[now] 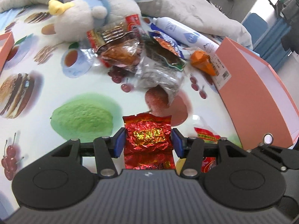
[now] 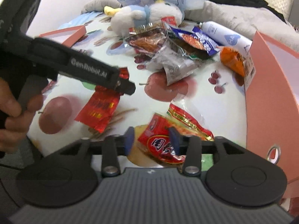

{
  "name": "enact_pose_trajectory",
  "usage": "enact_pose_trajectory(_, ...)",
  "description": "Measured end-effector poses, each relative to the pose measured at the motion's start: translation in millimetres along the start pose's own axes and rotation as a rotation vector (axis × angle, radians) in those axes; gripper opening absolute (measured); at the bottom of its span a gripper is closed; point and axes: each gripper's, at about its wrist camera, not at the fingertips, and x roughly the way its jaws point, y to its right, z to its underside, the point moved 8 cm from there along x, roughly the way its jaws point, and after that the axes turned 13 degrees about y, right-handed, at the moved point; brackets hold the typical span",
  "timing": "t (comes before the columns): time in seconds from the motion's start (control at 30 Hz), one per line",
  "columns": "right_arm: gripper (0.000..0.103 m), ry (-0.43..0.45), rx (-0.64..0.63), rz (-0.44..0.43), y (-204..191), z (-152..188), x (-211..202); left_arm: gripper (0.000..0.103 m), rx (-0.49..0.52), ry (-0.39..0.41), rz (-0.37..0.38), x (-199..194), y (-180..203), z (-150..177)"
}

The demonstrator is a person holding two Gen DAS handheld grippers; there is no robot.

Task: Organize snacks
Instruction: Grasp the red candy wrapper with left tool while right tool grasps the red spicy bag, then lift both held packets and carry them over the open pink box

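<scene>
My left gripper (image 1: 148, 144) is shut on a crinkled red foil packet (image 1: 148, 138), its blue pads pressing both side edges. In the right wrist view that same packet (image 2: 99, 110) hangs from the left gripper (image 2: 124, 83) above the table, with a person's hand (image 2: 11, 108) on the handle. My right gripper (image 2: 151, 141) is open over a red and yellow snack packet (image 2: 160, 145) lying on the tablecloth; the left pad stands clear of it. That packet (image 1: 205, 135) also shows to the right of my left gripper. A pile of mixed snack bags (image 1: 140, 56) (image 2: 168, 52) lies further back.
A peach box (image 1: 252, 97) (image 2: 271, 93) stands at the right, with a second peach box (image 1: 6, 44) (image 2: 63, 34) at the far left. An orange packet (image 2: 231, 59), a white bottle (image 2: 224, 33) and a plush toy (image 2: 145, 13) lie behind the pile.
</scene>
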Motion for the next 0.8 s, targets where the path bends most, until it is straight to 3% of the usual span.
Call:
enact_pose_trajectory(0.03,0.074,0.004,0.004,0.009,1,-1,-1,0.058,0.003,0.001,-0.005,0,-1,0)
enact_pose_trajectory(0.1,0.084,0.020,0.021,0.027,4,-2,-2,0.058,0.002,0.002,-0.010,1,-4,-1)
enact_pose_trajectory(0.3,0.084,-0.044,0.113,0.137,24,9,11,0.058,0.005,0.005,-0.018,2,-6,-1)
enact_pose_trajectory(0.57,0.084,-0.061,0.214,0.191,41,17,20,0.058,0.001,-0.011,-0.015,6,-6,6)
enact_pose_trajectory(0.67,0.093,-0.074,0.216,0.206,42,21,27,0.058,-0.003,-0.012,-0.014,6,-6,7)
enact_pose_trajectory(0.8,0.096,-0.084,0.210,0.184,42,24,33,0.058,-0.013,-0.018,-0.016,9,-6,8)
